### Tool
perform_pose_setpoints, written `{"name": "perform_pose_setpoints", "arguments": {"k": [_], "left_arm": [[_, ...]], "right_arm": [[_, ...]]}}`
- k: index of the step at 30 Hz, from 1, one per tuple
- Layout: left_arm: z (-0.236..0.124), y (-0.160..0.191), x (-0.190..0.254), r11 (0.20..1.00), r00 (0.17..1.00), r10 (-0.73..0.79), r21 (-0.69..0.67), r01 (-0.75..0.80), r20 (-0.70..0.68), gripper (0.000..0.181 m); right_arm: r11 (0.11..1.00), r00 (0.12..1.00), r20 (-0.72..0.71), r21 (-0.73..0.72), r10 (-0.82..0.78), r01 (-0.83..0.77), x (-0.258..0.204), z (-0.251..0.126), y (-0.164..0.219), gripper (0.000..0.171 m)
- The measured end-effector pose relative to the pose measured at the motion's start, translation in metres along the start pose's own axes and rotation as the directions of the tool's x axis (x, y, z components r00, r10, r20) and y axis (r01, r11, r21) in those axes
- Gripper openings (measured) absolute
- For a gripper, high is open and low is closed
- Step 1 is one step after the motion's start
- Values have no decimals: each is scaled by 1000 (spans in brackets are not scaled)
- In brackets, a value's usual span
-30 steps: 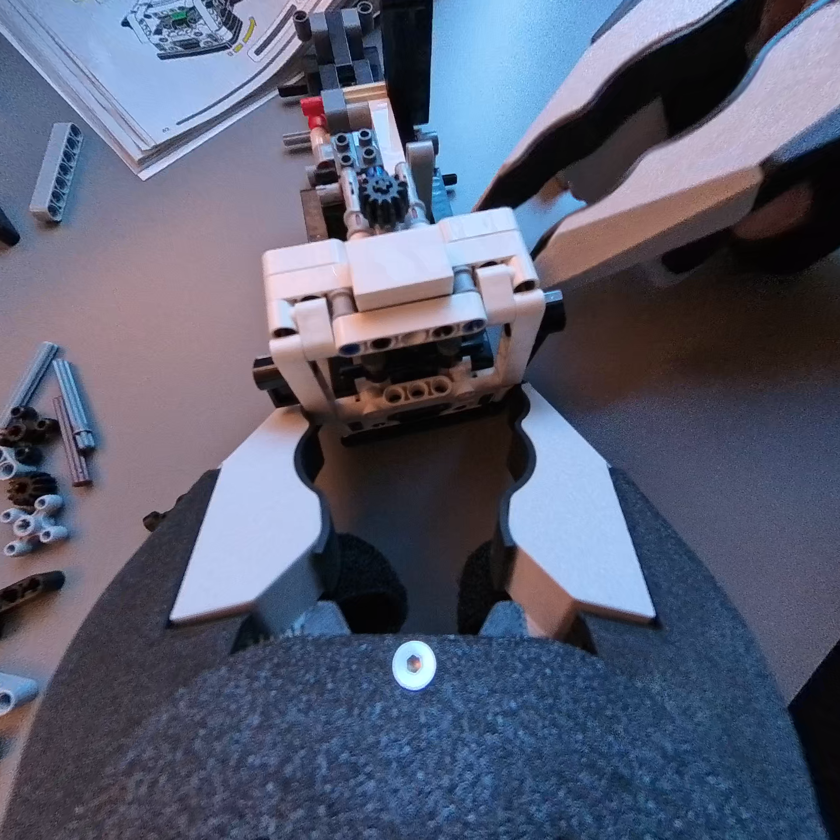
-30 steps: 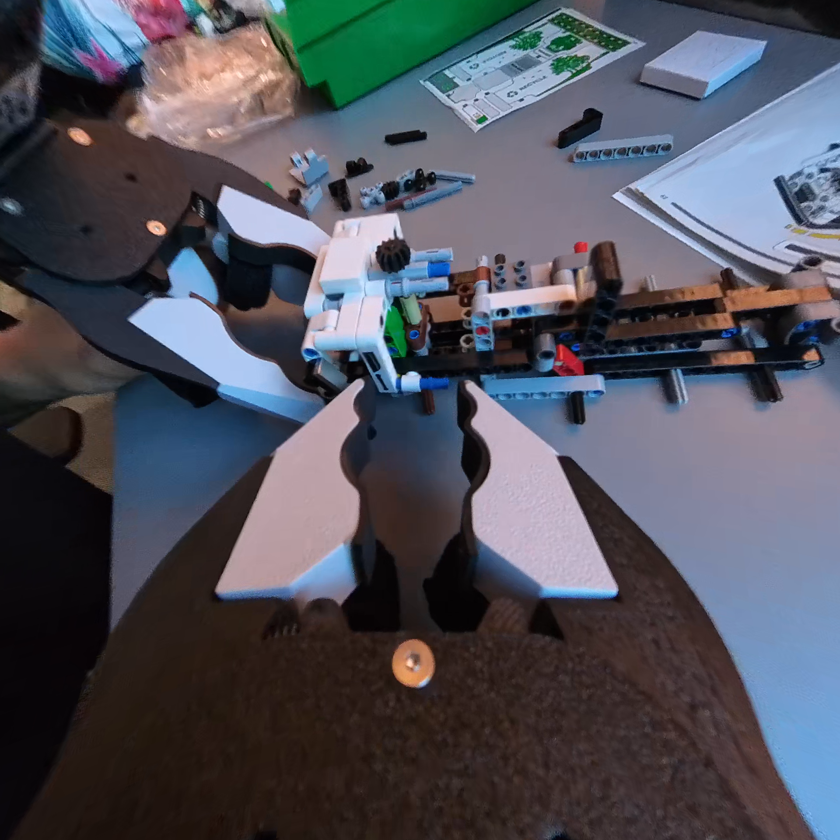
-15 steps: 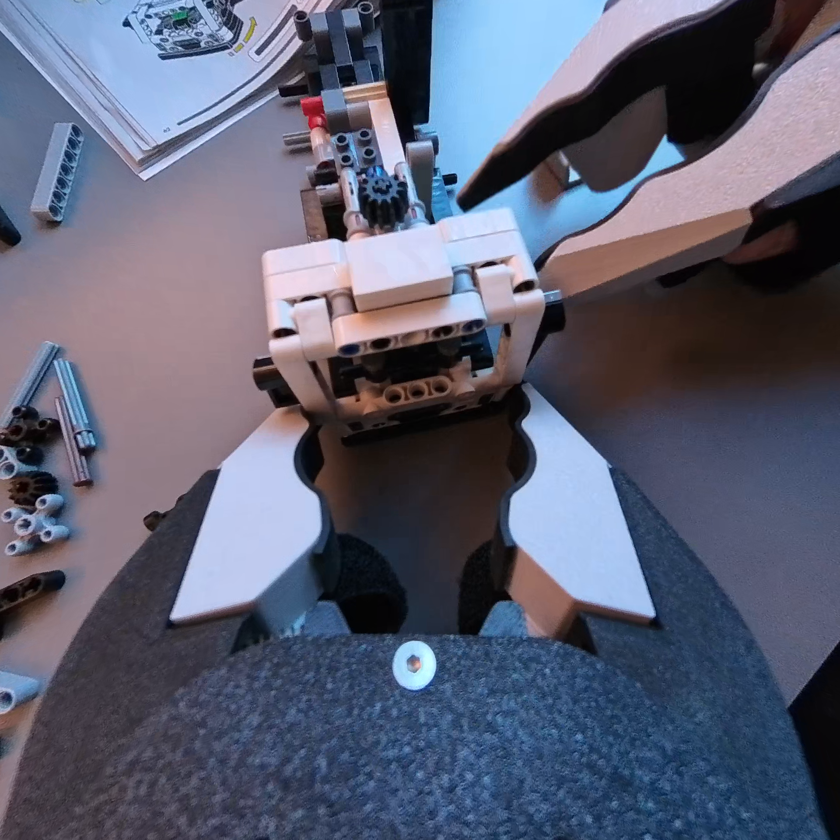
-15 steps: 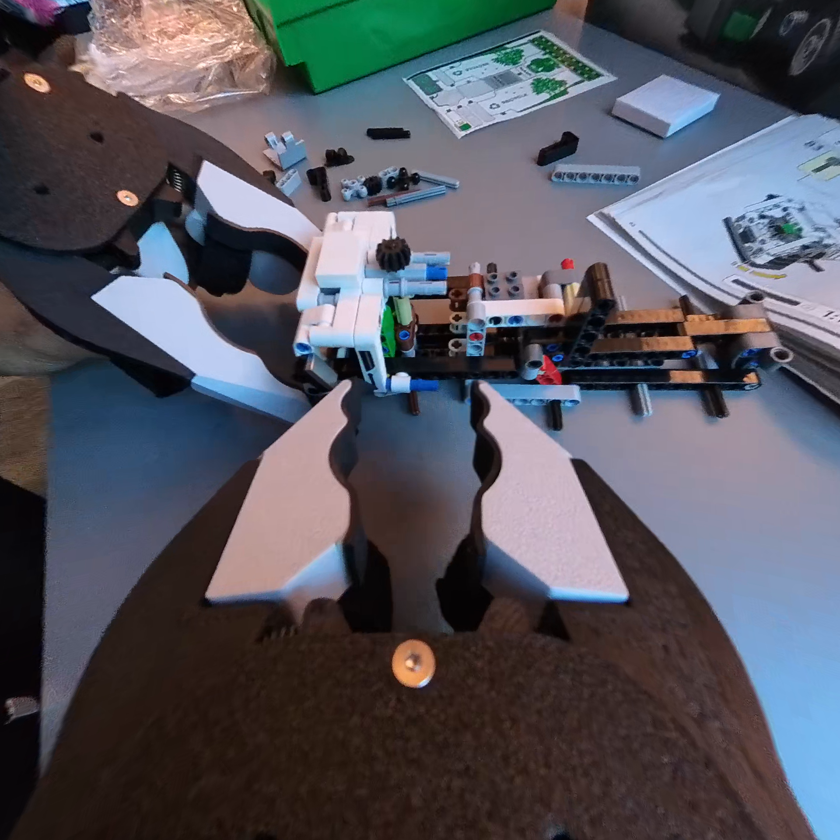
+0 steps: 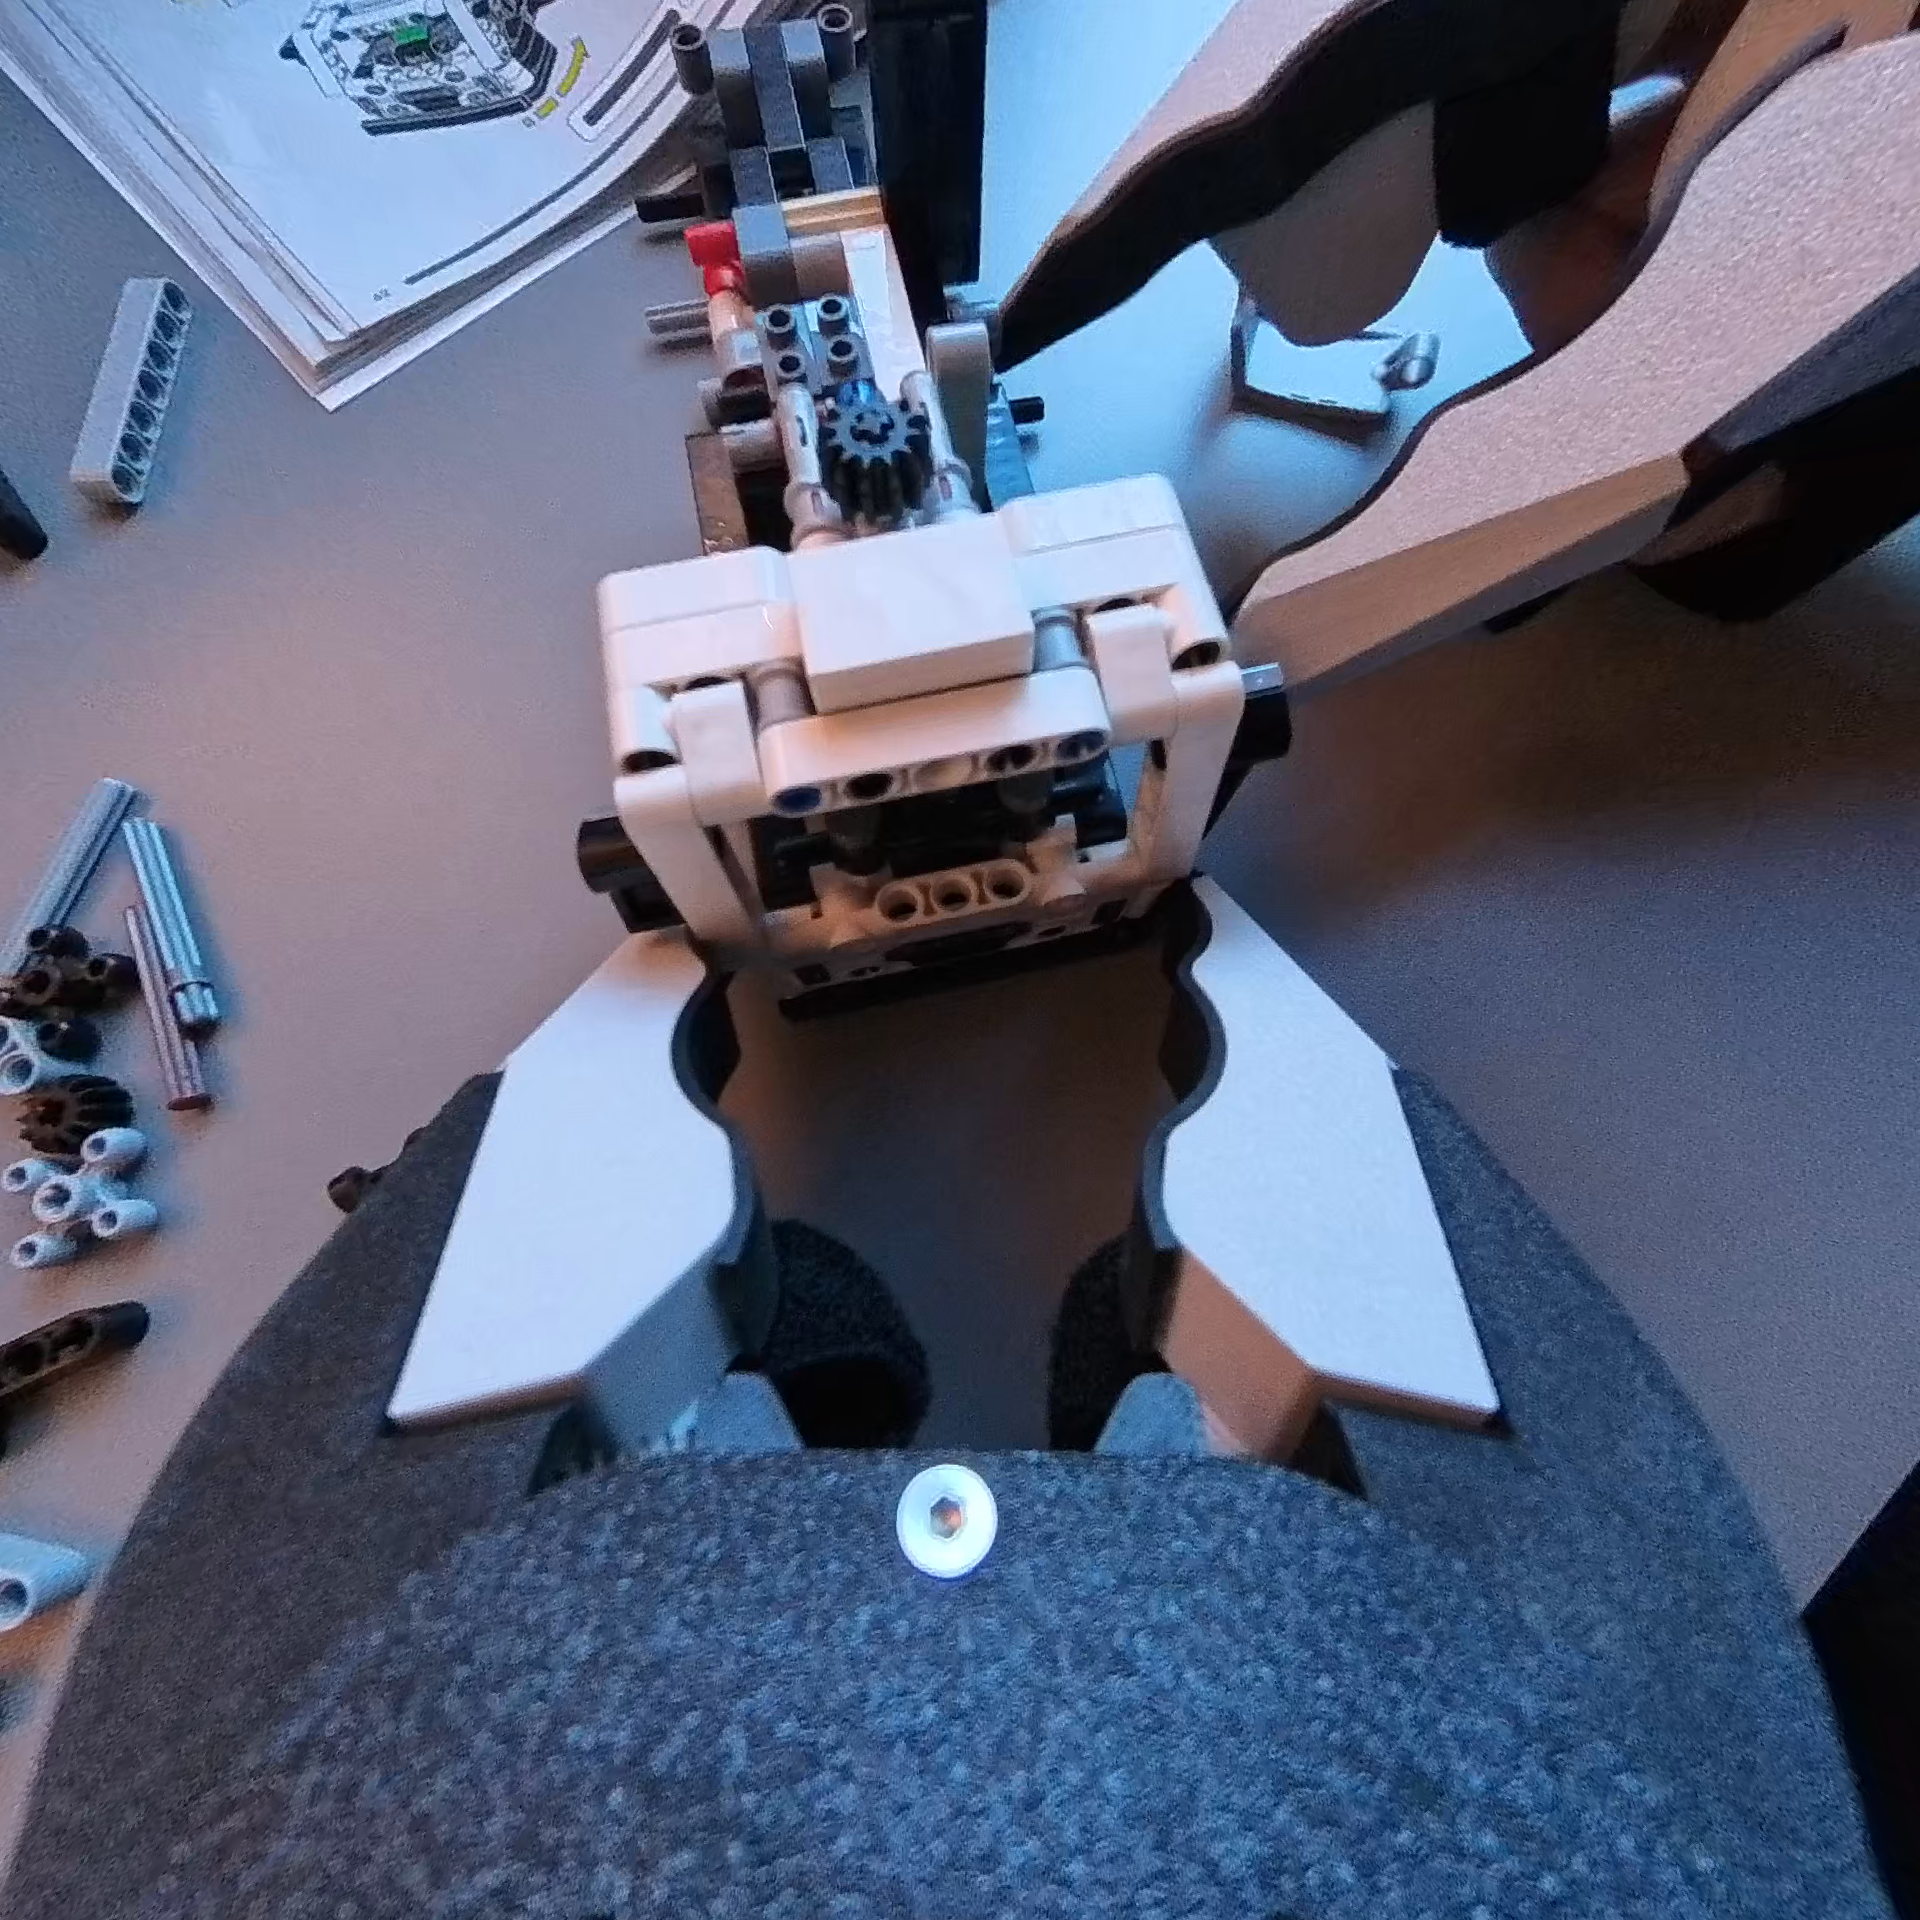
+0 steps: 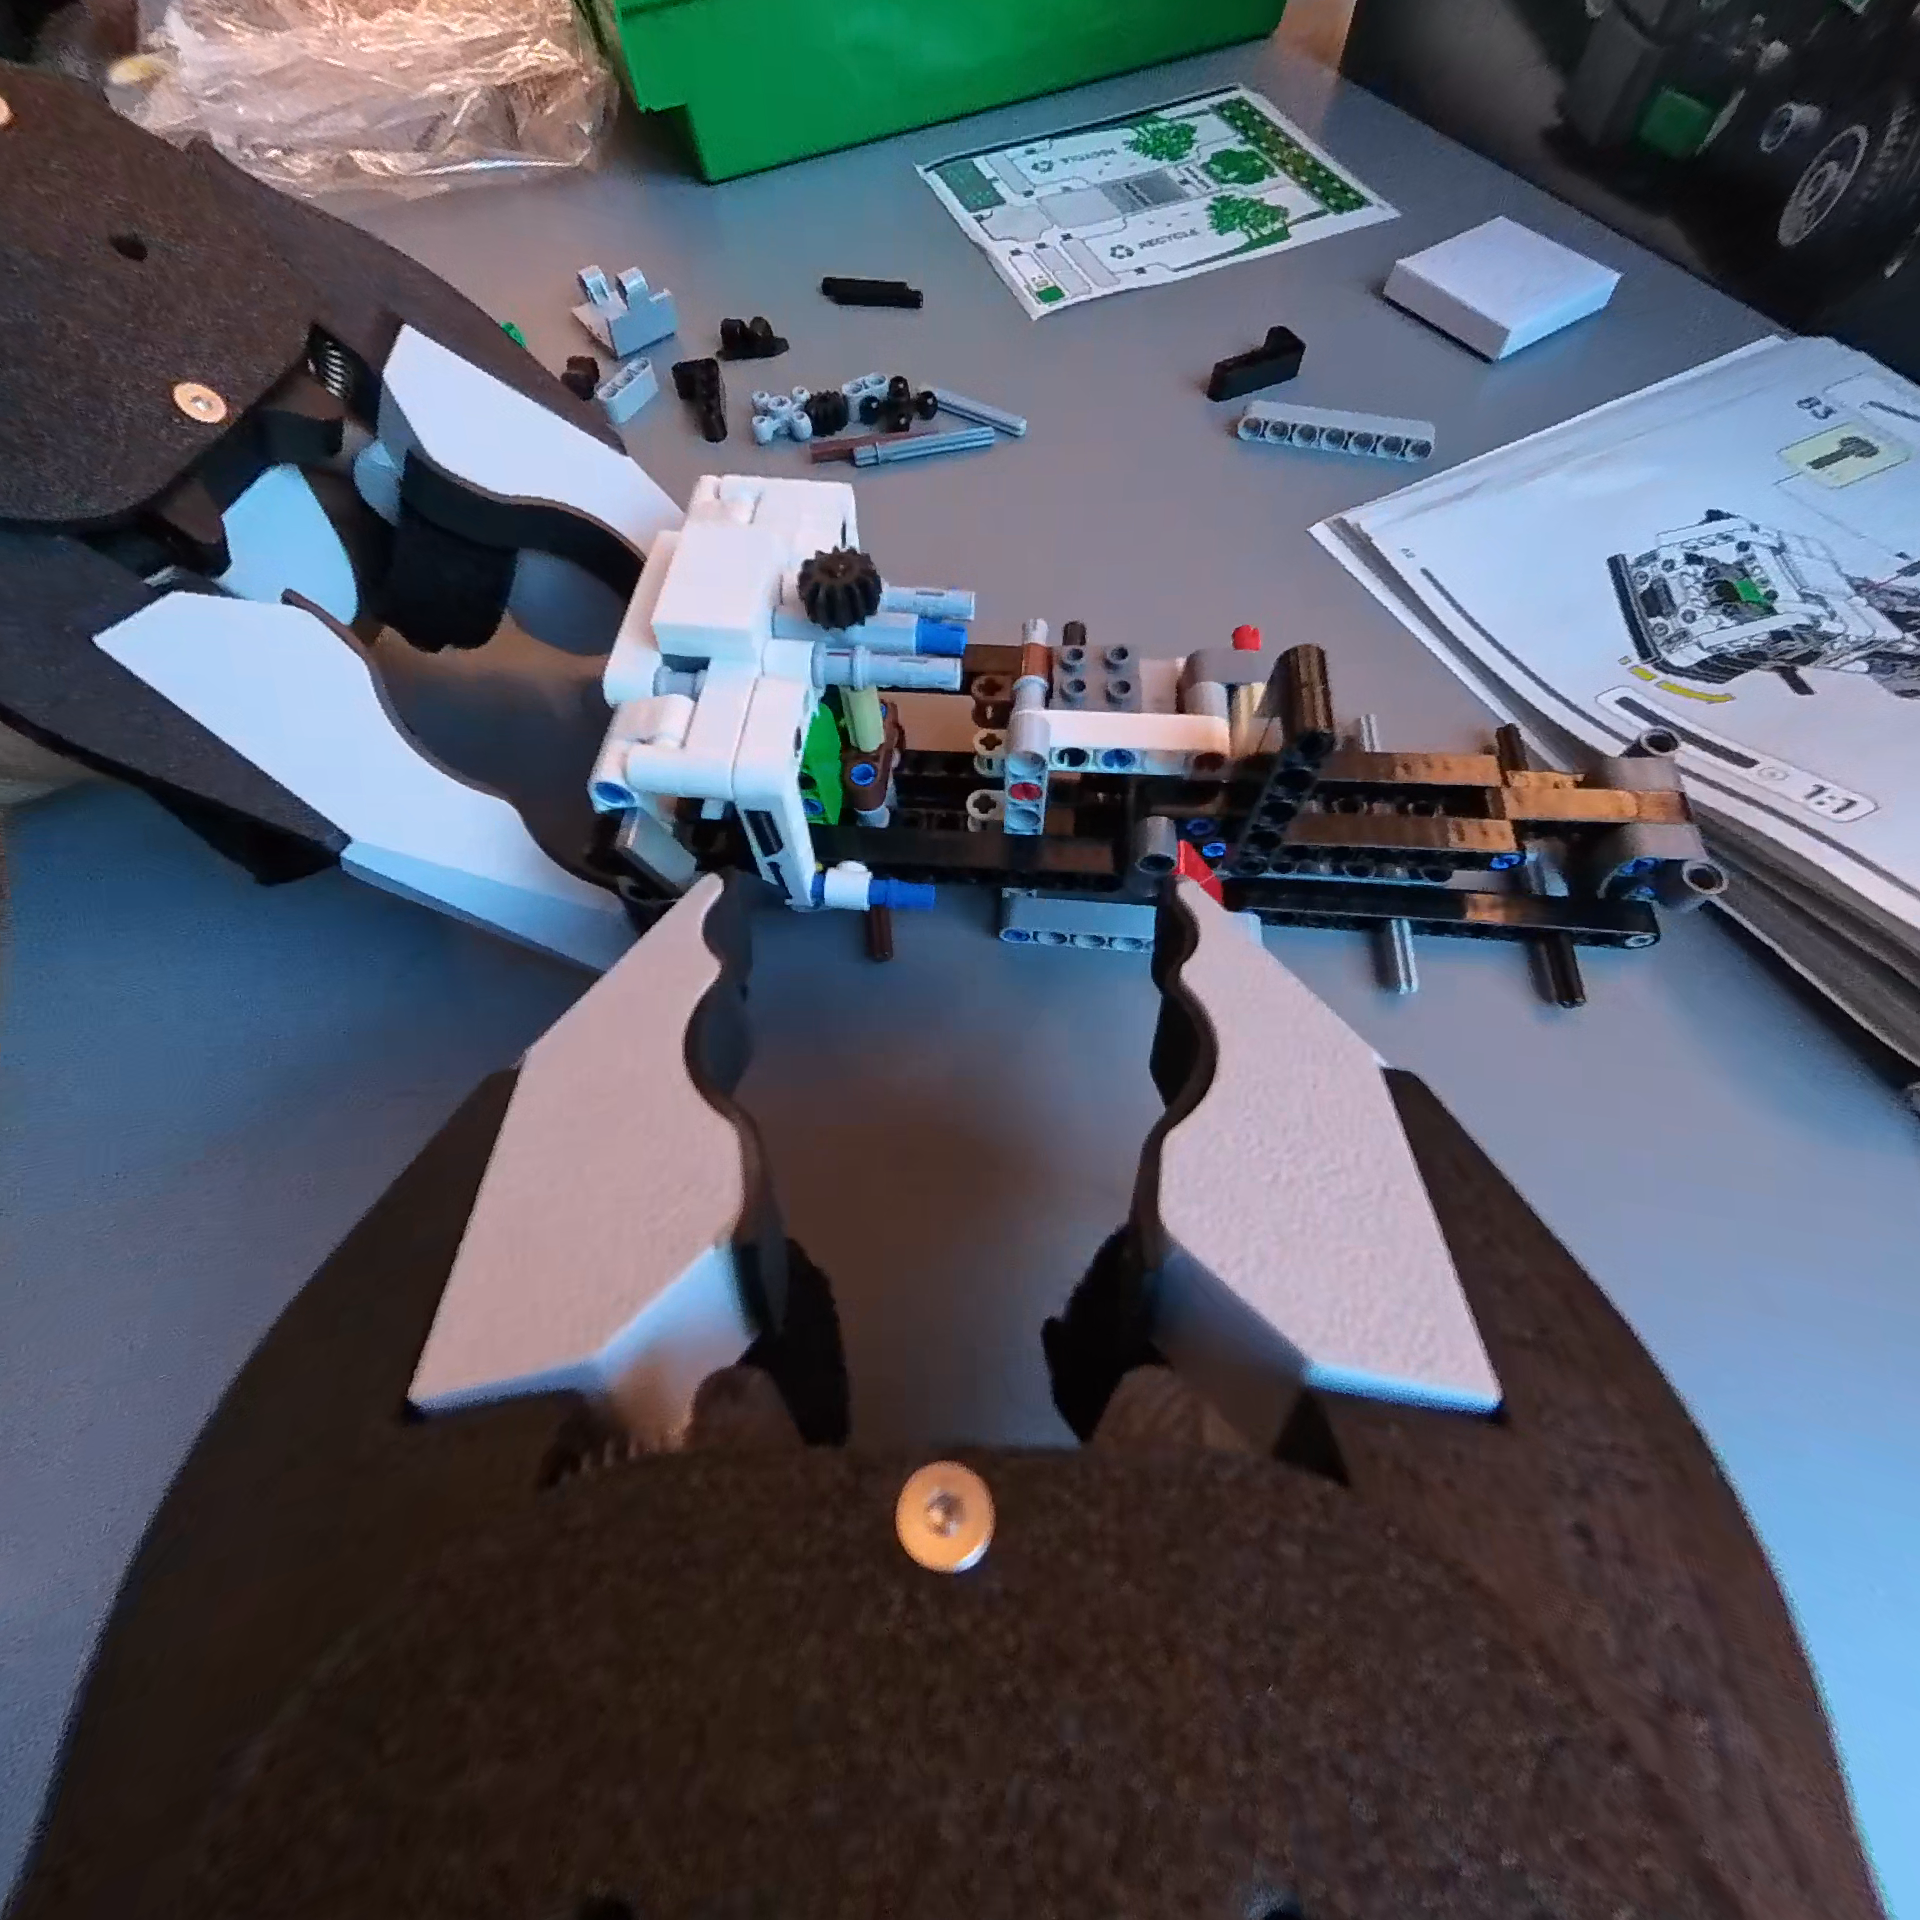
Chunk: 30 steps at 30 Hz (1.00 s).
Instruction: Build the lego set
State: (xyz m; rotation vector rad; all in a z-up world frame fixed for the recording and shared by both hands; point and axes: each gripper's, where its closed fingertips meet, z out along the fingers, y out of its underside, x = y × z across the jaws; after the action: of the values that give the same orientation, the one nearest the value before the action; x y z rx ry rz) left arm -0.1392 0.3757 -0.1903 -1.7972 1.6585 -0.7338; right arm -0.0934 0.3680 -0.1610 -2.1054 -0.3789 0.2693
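Lego model, a long half-built chassis with a white cab block at one end, lies on the grey bench between the two tools. Left hand-held gripper stands with its fingers spread wide, one fingertip on each side of the lower front of the white cab; whether the tips press on it cannot be told from either view. Right hand-held gripper is also wide apart and holds nothing, its tips just beside the long side of the model, near a small grey beam under the black frame. A black gear sits on top of the cab, behind it.

Farther out, in the left wrist view, loose parts lie to the left of the model: grey axles, small black gears and pale connectors, and a grey beam with holes. An open instruction booklet lies at the far end of the chassis, touching it. In the right wrist view a sticker sheet, a small white box, a green box and a crumpled clear plastic bag lie beyond the model.
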Motion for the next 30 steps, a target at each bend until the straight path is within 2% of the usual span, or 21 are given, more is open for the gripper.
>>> {"name": "perform_pose_setpoints", "arguments": {"k": [4, 21, 30], "left_arm": [[0, 0, 0, 1000, 1000, 0, 0, 0, -1, 82], [0, 0, 1, 1000, 1000, 10, 0, -10, 1, 81], [0, 0, 1, 1000, 1000, 2, 0, -2, -3, 81]], "right_arm": [[1000, 1000, -1, 4, -26, 26, 3, 1, -1, 82], [1000, 1000, 5, -7, -29, 29, 3, 4, 0, 74], [999, 999, -6, -4, -33, 33, 3, 4, -2, 75]]}}
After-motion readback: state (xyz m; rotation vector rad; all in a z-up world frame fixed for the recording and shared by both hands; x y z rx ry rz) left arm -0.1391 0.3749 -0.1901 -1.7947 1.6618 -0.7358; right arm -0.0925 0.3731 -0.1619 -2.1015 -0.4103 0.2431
